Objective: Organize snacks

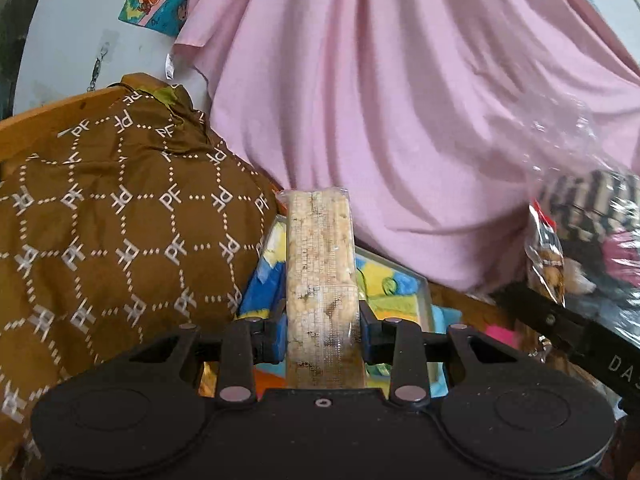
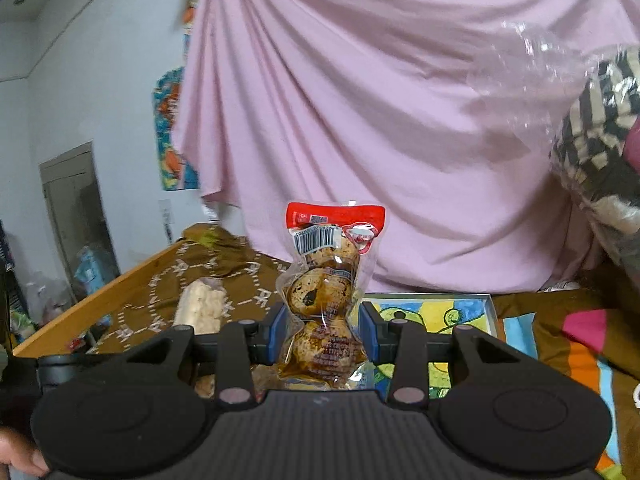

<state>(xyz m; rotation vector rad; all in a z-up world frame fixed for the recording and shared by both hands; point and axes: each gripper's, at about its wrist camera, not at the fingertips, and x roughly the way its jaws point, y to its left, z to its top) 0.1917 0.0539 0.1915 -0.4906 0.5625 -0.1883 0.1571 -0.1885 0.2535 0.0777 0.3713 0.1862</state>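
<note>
Clear plastic wraps the pale puffed-rice bar [image 1: 320, 280] pinched upright between the left gripper's [image 1: 323, 330] narrowly parted fingers, above a colourful tray [image 1: 416, 300]. The right gripper [image 2: 323, 330] clamps a red-topped pack of speckled eggs [image 2: 326, 280], also upright, its fingers slightly wider. Brown patterned cloth [image 1: 120, 220] covers the table; a pink sheet [image 1: 380, 100] hangs behind.

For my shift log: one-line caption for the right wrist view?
Right gripper shut on a clear pack of speckled eggs, held upright before a pink curtain.
</note>
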